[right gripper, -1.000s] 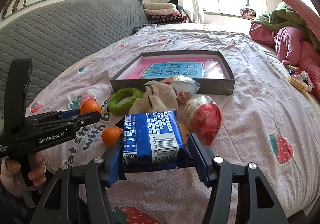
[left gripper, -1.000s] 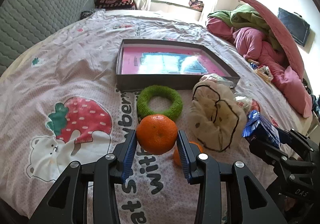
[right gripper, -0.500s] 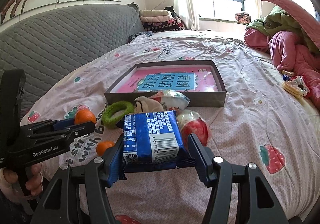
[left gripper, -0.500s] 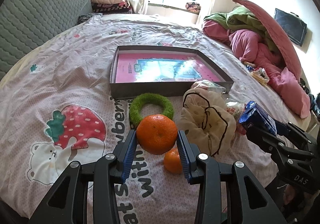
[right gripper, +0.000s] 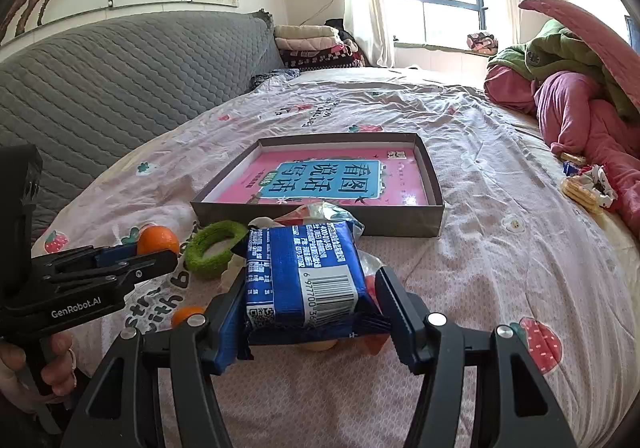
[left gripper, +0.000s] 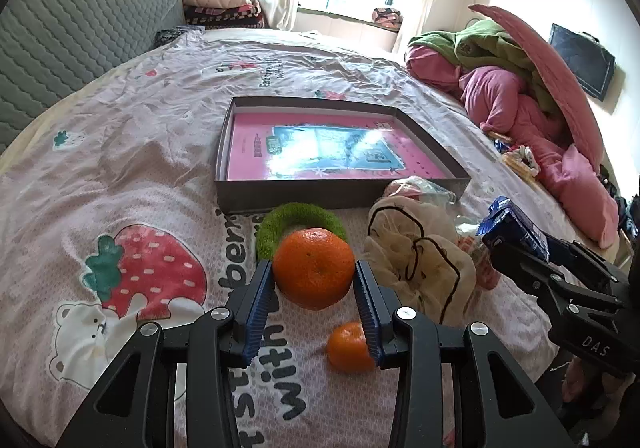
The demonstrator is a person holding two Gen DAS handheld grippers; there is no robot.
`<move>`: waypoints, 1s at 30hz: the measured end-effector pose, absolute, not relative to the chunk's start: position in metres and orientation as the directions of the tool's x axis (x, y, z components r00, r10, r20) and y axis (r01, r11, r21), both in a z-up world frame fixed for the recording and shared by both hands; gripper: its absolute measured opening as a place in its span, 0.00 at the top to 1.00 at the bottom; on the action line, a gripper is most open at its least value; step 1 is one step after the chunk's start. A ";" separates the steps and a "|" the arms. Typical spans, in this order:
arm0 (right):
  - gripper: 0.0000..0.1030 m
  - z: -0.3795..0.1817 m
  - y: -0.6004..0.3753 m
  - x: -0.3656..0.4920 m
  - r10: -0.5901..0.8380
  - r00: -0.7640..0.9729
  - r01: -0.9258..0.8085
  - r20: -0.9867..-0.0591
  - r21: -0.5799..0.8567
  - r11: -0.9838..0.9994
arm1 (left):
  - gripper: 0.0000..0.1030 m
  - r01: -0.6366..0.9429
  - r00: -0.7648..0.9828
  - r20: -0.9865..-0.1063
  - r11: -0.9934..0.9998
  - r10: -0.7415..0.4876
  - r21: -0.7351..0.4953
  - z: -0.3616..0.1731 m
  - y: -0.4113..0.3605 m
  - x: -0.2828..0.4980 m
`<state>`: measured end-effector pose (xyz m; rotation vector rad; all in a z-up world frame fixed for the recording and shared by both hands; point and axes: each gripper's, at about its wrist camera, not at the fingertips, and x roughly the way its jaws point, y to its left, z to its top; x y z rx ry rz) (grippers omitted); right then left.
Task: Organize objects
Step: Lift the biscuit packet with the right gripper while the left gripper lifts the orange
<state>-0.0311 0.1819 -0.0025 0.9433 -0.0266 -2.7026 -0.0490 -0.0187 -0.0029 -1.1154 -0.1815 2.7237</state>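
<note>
Lifted higher above the bed [left gripper: 120, 136], my left gripper [left gripper: 314, 288] clamps an orange [left gripper: 314, 268]; my right gripper [right gripper: 310, 302] clamps a blue packet [right gripper: 304, 272].

Black left gripper [left gripper: 314, 290] with ribbed blue pads [left gripper: 258, 312], clamped on a bright orange mandarin [left gripper: 314, 268]. Just beyond it, fuzzy green ring [left gripper: 298, 222]; to its right, cream cloth pouch [left gripper: 416, 260] with black cord. Under the right pad, smaller orange mandarin [left gripper: 348, 346]. Farther ahead, grey-brown box [left gripper: 340, 152] lined pink and teal. Below, pale pink bedsheet [left gripper: 120, 168] printed with red strawberries, a white bear, black lettering. Black right gripper [right gripper: 310, 312] gripping a blue snack packet [right gripper: 302, 276] with white barcode panel.
</note>
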 end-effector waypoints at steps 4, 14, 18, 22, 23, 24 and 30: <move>0.41 -0.002 0.182 -0.038 -0.266 -0.751 0.254 -0.605 0.109 -0.961 | 0.60 -0.125 -0.704 -0.676 -0.975 0.219 -0.185 -0.001 -0.019 -0.056; 0.41 0.005 0.185 -0.059 -0.250 -0.763 0.254 -0.596 0.078 -0.964 | 0.60 -0.117 -0.718 -0.664 -0.977 0.207 -0.178 0.005 -0.022 -0.077; 0.41 0.008 0.192 -0.071 -0.239 -0.774 0.238 -0.586 0.080 -0.968 | 0.60 -0.101 -0.717 -0.669 -0.979 0.194 -0.175 0.003 -0.024 -0.090; 0.41 0.015 0.195 -0.081 -0.219 -0.790 0.229 -0.573 0.057 -0.972 | 0.60 -0.086 -0.724 -0.666 -0.981 0.181 -0.174 0.005 -0.027 -0.103; 0.41 0.016 0.195 -0.085 -0.214 -0.791 0.227 -0.573 0.050 -0.973 | 0.60 -0.082 -0.726 -0.664 -0.981 0.179 -0.175 0.006 -0.028 -0.106; 0.41 0.016 0.195 -0.088 -0.210 -0.791 0.224 -0.575 0.047 -0.973 | 0.60 -0.083 -0.726 -0.663 -0.981 0.179 -0.175 0.007 -0.028 -0.109; 0.41 0.017 0.193 -0.106 -0.199 -0.786 0.221 -0.585 0.035 -0.975 | 0.60 -0.082 -0.731 -0.661 -0.984 0.168 -0.159 0.012 -0.029 -0.125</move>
